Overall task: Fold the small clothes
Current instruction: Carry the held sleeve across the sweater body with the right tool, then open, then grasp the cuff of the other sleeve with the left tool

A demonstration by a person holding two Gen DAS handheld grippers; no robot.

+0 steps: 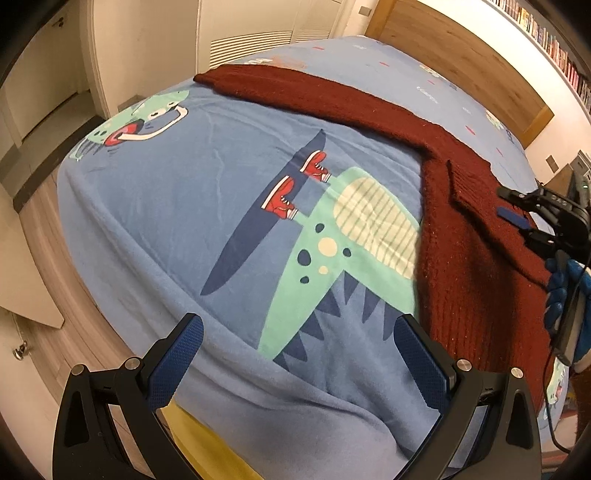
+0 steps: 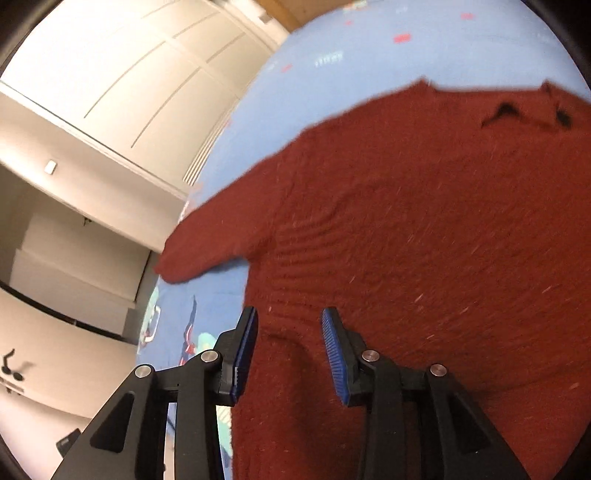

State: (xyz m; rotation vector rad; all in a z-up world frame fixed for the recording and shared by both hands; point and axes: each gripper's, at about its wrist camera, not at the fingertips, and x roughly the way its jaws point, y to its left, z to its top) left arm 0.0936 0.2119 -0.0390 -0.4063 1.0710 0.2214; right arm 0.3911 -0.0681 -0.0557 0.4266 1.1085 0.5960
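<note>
My left gripper (image 1: 299, 354), jaws spread wide and holding nothing, hangs over the near edge of the blue dinosaur bedsheet (image 1: 192, 206). The maroon sweater (image 1: 465, 229) lies flat on the bed's right half, one sleeve (image 1: 280, 86) stretched toward the wardrobe (image 1: 258, 26). My right gripper (image 2: 290, 345), fingers parted, hovers over the blurred knit.

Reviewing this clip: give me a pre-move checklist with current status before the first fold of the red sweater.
1. Sweater lying on the bedspread: ok.
2. Sleeve spread out to the side: ok.
3. Left gripper open, holding nothing: ok.
4. Right gripper open over the sweater body: ok.
5. Right gripper pinching knit already: cannot tell.
6. Other sleeve laid flat: cannot tell, not visible.
</note>
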